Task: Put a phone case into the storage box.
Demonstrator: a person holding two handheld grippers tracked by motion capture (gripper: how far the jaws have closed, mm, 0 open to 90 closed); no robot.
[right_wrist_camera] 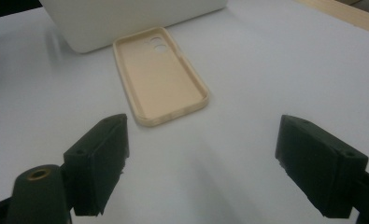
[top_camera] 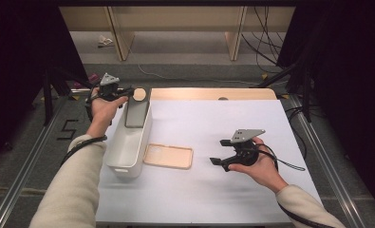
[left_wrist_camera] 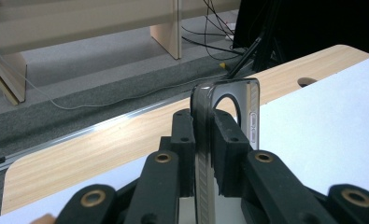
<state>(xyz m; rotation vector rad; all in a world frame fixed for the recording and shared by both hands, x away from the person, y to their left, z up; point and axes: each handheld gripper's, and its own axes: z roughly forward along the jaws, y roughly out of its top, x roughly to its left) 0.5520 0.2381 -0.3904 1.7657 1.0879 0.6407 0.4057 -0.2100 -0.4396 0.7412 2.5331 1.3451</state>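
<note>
Okay, my left gripper (top_camera: 126, 96) is clamped on the dark phone case (top_camera: 136, 113), pads pressed on both sides of its edge. In the left gripper view the case (left_wrist_camera: 205, 140) stands upright between the black jaws, its camera cutout and side buttons rising above the pads. From the high view the case hangs over the far end of the white bin (top_camera: 123, 152), tilted, lower end inside the bin walls; can't tell if it touches the bottom. My right gripper (top_camera: 217, 162) sits low over the white table (top_camera: 232, 199), jaws spread wide with nothing between them. The tan phone case (top_camera: 168, 156) lies flat, open side up, just beside the bin's right wall, ahead of the right gripper and apart from it. In the right gripper view the tan case (right_wrist_camera: 161, 77) is centred beyond the jaws, the bin (right_wrist_camera: 126, 18) behind it.
</note>
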